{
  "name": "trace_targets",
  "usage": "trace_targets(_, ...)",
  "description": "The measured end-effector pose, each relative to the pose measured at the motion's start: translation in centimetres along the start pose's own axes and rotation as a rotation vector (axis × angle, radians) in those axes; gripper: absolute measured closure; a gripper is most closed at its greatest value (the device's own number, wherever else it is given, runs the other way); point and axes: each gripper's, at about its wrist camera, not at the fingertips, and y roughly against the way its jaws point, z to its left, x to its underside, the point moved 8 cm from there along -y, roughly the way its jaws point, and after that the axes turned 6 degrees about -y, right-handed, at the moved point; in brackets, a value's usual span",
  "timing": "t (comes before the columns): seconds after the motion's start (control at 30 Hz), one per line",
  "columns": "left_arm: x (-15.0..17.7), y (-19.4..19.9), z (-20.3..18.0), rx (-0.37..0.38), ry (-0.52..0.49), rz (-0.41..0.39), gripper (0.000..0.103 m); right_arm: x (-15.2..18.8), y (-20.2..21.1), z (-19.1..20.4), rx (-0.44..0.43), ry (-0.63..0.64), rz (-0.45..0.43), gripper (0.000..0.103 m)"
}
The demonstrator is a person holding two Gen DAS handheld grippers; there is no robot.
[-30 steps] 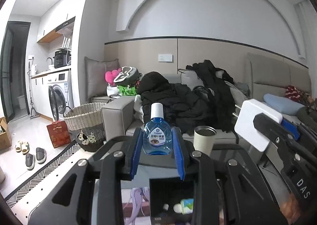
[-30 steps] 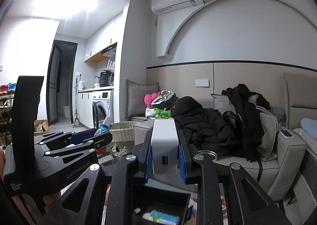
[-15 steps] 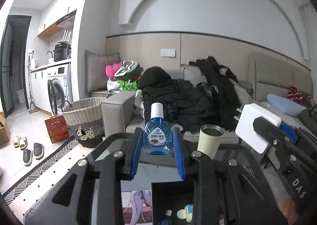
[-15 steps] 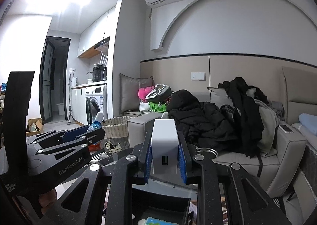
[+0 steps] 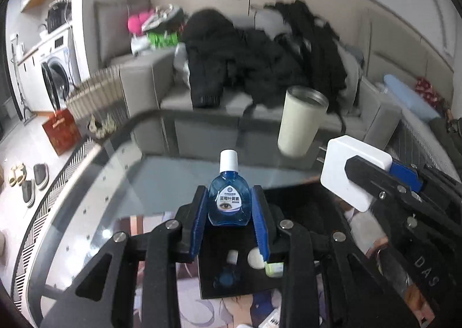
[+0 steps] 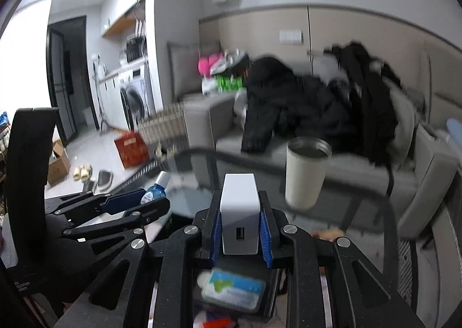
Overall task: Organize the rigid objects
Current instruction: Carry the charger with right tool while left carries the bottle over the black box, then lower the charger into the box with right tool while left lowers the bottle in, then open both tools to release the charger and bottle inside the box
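Note:
My left gripper [image 5: 229, 212] is shut on a small blue eye-drop bottle [image 5: 229, 198] with a white cap, held upright above a black box [image 5: 239, 276]. The box holds another blue bottle [image 5: 228, 273] and small white and green items. My right gripper [image 6: 240, 227] is shut on a white charger block [image 6: 239, 212], held above a black box [image 6: 231, 290] with a white and blue packet [image 6: 232, 289] inside. The charger also shows in the left wrist view [image 5: 352, 172]. The left gripper with its bottle shows in the right wrist view [image 6: 150, 198].
A cream tumbler [image 5: 301, 121] stands on the glass table [image 5: 173, 172] beyond both grippers. Behind the table is a grey sofa [image 5: 161, 88] heaped with black clothes. A wicker basket [image 5: 95, 94] and a red bag [image 5: 62, 130] stand on the floor at left.
Both grippers have tilted downward and moved lower toward the glass table and the black box, still holding the bottle and the charger. The views are blurred by the motion.

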Motion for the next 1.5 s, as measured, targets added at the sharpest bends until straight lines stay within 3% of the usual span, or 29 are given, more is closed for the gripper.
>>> trace_targets(0.27, 2.7, -3.3, -1.4, 0.036, -0.03, 0.177, 0.074, 5.1, -4.4, -0.8, -0.002, -0.02, 0.241, 0.081)
trace_targets(0.63, 5.2, -5.1, -2.0, 0.055, -0.057, 0.298, 0.074, 9.0, -6.9, -1.2, -0.011, -0.016, 0.402, 0.081)
trace_targets(1.0, 5.8, -5.4, -2.4, 0.081, -0.056, 0.327, 0.074, 9.7, -7.4, -1.8, -0.01, -0.046, 0.44, 0.081)
trace_targets(1.23, 5.6, -5.2, -2.2, 0.082, -0.049, 0.313, 0.072, 9.0, -6.8, -1.6, -0.012, -0.046, 0.417, 0.08)
trace_targets(1.5, 5.1, -4.8, -1.9, 0.06, -0.046, 0.283, 0.058, 8.6, -6.2, -2.0, -0.017, -0.075, 0.402, 0.076)
